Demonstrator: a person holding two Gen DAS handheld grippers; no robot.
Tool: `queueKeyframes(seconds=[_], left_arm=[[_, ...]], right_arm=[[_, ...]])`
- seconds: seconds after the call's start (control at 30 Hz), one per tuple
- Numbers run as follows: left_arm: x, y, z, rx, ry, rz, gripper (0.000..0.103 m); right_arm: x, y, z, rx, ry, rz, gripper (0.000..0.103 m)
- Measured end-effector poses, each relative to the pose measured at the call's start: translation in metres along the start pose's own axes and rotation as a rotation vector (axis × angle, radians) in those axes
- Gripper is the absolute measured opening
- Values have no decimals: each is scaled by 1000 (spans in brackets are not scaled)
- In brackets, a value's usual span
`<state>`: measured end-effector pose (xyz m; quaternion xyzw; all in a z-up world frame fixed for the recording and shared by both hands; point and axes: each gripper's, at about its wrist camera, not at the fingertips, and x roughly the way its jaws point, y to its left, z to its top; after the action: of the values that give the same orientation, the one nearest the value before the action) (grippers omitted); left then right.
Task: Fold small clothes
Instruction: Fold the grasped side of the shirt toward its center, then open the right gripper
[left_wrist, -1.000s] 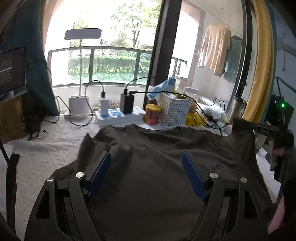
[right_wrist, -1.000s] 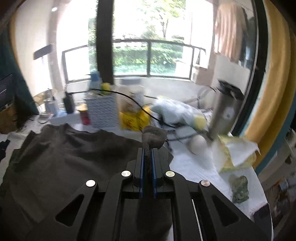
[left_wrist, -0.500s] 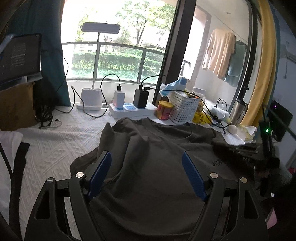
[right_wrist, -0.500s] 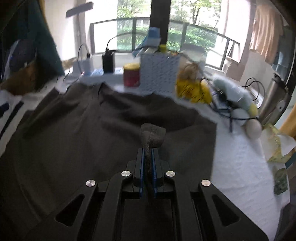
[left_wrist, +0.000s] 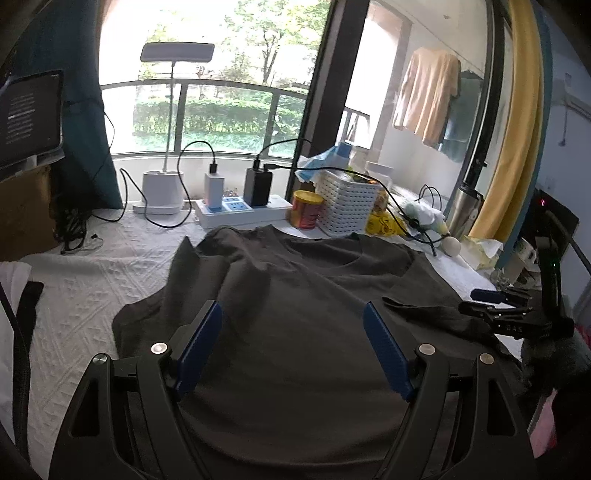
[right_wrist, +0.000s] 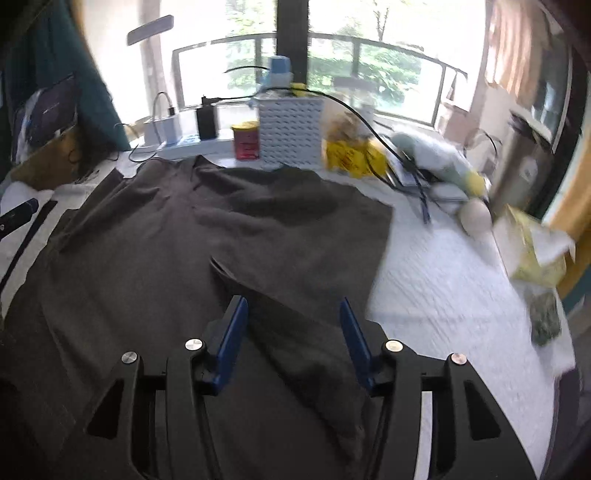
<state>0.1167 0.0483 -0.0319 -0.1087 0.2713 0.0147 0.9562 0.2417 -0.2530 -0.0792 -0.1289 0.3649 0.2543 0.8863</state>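
Note:
A dark grey T-shirt lies spread on the white quilted table, neckline toward the window; it also shows in the right wrist view. Its right sleeve is folded inward over the body. My left gripper is open and empty above the shirt's lower middle. My right gripper is open, jaws either side of the folded sleeve, holding nothing. It shows at the right edge of the left wrist view.
Along the far edge stand a white desk lamp, a power strip with chargers, a red-yellow tin, a white perforated basket, yellow packets, cables and a steel flask. A tissue pack lies at the right.
My right gripper carried the pinched sleeve left over the shirt body, then opened and let it go. The sleeve now lies folded inward. My left gripper stayed open above the shirt.

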Motion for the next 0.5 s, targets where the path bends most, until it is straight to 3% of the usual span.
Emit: queueKeyframes(seconds=[0.17, 0.3, 0.4, 0.43, 0.5], left_arm=[[0, -15, 1, 29, 6, -8, 82], [-1, -21, 1, 40, 11, -10, 82], [-3, -24, 1, 48, 10, -11, 82], [-4, -24, 0, 50, 9, -10, 82], [-6, -24, 0, 50, 10, -10, 82]], right_arm=[[-2, -25, -17, 91, 16, -37, 52], [0, -35, -25, 147, 53, 27, 52], [-7, -26, -26, 112, 7, 43, 50], [-10, -21, -25, 89, -11, 47, 45], [-11, -10, -24, 33, -4, 25, 5]])
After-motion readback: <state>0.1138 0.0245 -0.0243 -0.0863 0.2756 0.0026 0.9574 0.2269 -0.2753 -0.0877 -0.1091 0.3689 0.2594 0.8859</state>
